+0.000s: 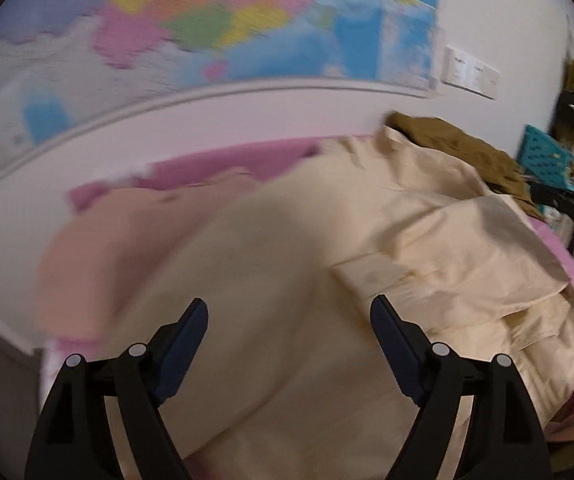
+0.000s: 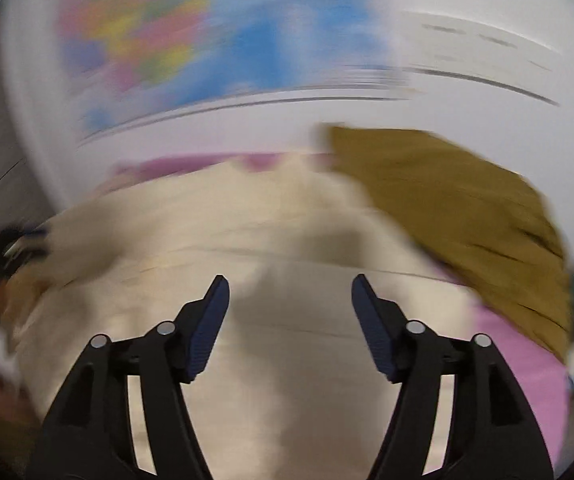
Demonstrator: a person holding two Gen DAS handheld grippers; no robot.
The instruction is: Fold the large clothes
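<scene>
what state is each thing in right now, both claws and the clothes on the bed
left claw: open, holds nothing, above the cream garment
right claw: open, holds nothing, above the cream garment
cream garment: spread on the pink sheet, partly folded, creased
olive garment: bunched beside the cream one, unfolded
pink sheet: mostly covered by clothes

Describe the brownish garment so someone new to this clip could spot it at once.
Find the colourful wall map, then drop to the pink-covered surface below. At its far right end lies the olive-brown garment, crumpled behind the large cream garment; it is the only dark, mustard-toned cloth.
</scene>
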